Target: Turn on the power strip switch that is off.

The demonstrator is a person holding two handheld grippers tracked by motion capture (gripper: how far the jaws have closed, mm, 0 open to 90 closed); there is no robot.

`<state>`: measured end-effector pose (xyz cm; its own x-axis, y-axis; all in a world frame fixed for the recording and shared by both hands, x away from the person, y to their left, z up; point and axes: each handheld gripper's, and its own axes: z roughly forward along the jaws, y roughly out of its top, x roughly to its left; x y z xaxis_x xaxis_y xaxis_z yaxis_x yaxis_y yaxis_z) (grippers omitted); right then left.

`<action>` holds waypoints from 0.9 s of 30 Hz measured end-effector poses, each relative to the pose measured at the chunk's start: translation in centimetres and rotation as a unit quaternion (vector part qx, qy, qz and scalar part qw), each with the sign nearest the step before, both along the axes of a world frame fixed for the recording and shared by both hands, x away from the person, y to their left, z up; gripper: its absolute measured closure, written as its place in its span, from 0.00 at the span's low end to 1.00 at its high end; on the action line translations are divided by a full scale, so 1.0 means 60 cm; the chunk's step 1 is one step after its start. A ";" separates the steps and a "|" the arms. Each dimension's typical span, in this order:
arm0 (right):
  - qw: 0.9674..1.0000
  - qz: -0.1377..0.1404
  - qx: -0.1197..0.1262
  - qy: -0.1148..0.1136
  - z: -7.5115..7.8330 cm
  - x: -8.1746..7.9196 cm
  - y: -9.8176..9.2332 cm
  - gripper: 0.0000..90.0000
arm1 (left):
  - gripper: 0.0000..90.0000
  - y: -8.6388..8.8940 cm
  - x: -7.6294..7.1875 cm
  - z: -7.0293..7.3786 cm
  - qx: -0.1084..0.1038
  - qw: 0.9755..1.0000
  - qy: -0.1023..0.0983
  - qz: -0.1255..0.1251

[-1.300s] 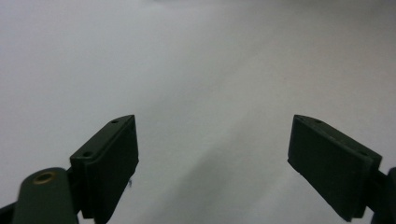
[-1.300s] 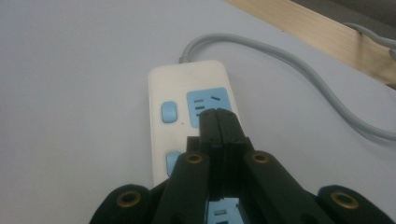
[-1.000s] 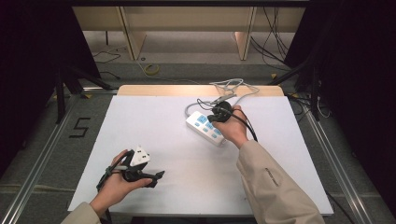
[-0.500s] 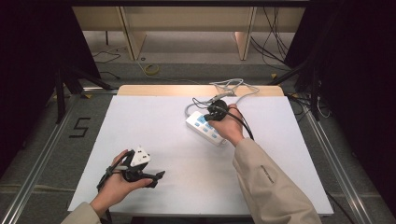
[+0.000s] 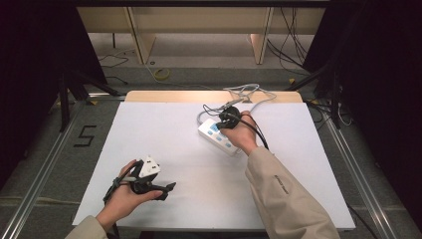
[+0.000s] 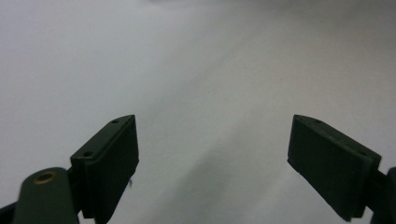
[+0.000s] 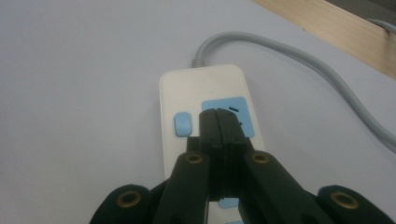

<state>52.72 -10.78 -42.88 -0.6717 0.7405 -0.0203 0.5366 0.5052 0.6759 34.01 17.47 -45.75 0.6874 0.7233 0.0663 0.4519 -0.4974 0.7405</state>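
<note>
- Evidently poised to press: right gripper [image 7: 219,122] with jaws pinched together on nothing, tips over power strip [image 7: 205,88] beside its blue switch [image 7: 182,124], far on white table [image 5: 164,134].
- Idle near front edge: left gripper [image 6: 212,158], jaws wide, nothing between.

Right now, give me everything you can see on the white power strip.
The white plastic power strip with light-blue socket faces lies flat on the white table, set diagonally toward its far side. It is a rounded oblong with a small blue switch near the cable end. A grey cable leaves that end and curves off over the table's wooden edge. The right gripper, jaws closed together, sits over the first socket face; contact cannot be confirmed.
</note>
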 end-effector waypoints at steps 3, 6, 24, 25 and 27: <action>1.000 -0.001 -0.002 0.002 0.000 0.000 0.001 1.00 | 0.18 0.001 0.000 0.000 -0.001 1.000 0.002 0.000; 1.000 0.000 -0.004 0.002 0.000 0.002 0.002 1.00 | 0.18 0.001 0.001 0.000 -0.001 1.000 0.001 0.000; 1.000 0.001 -0.006 0.006 -0.004 0.011 0.020 1.00 | 0.18 0.001 0.000 0.001 0.000 1.000 0.000 -0.001; 1.000 -0.001 -0.006 0.008 -0.003 0.011 0.021 1.00 | 0.18 0.001 0.000 0.001 -0.001 1.000 0.000 -0.001; 1.000 -0.002 -0.006 0.008 -0.003 0.012 0.023 1.00 | 0.18 0.001 0.000 0.001 -0.002 1.000 -0.001 0.000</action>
<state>53.46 -9.43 -43.05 -0.6685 0.7435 -0.0176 0.5499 0.5101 0.6613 33.99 17.50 -45.68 0.6872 0.7236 0.0646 0.4510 -0.4946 0.7429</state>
